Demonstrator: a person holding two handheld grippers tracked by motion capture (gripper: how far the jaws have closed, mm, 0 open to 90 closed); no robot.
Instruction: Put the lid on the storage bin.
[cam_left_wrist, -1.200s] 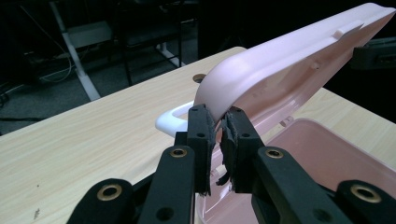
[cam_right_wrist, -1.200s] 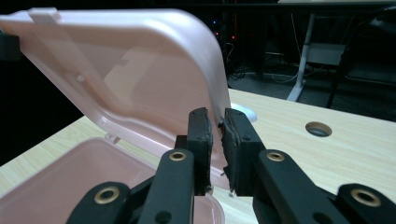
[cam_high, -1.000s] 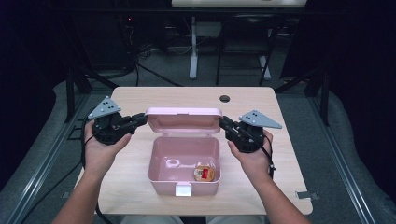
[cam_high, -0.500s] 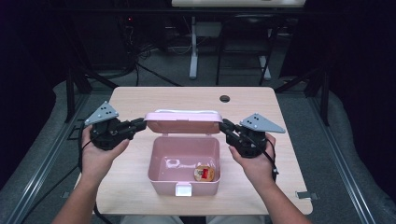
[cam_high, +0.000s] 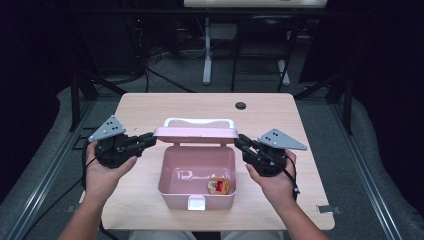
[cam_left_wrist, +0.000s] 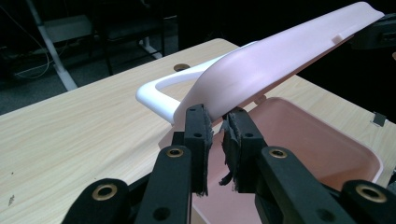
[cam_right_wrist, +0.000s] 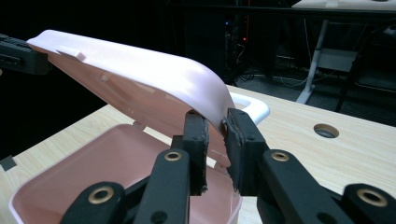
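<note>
High view: your left gripper (cam_high: 148, 140) sits at the left end of the pink box's lid (cam_high: 196, 133), its jaws set either side of the lid's edge and just now easing apart. That lid stands half raised over the open pink box (cam_high: 196, 172) at the table's (cam_high: 150, 107) near edge, white handle (cam_high: 199, 121) behind. Your right gripper (cam_high: 243, 143) meets the lid's right end, jaws straddling the edge; whether the pads press I cannot tell.
</note>
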